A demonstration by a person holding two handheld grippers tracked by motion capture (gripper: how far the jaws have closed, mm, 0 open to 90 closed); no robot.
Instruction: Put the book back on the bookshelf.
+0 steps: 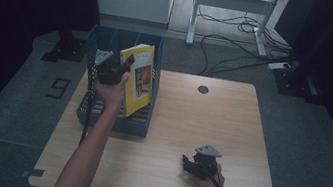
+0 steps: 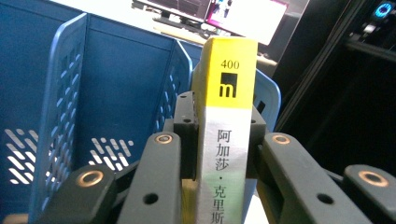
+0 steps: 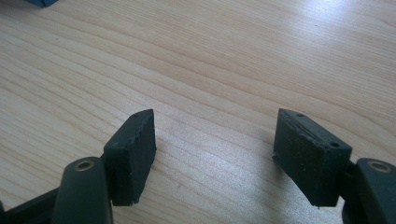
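A yellow book (image 1: 139,78) leans tilted in the right-hand slot of the blue file rack (image 1: 112,39) at the table's left. My left gripper (image 1: 123,64) is shut on its top edge. In the left gripper view the book's yellow and white spine (image 2: 227,135) stands clamped between the two black jaws, with the rack's blue dividers (image 2: 65,107) behind it. My right gripper (image 1: 187,163) rests low over the wooden table near the front right, well apart from the rack. Its pads (image 3: 133,154) stand wide apart over bare wood, nothing between them.
The wooden table (image 1: 190,122) has a round cable hole (image 1: 202,89) at the back. Grey carpet surrounds it. Desk legs and loose cables (image 1: 234,38) lie on the floor beyond the far edge.
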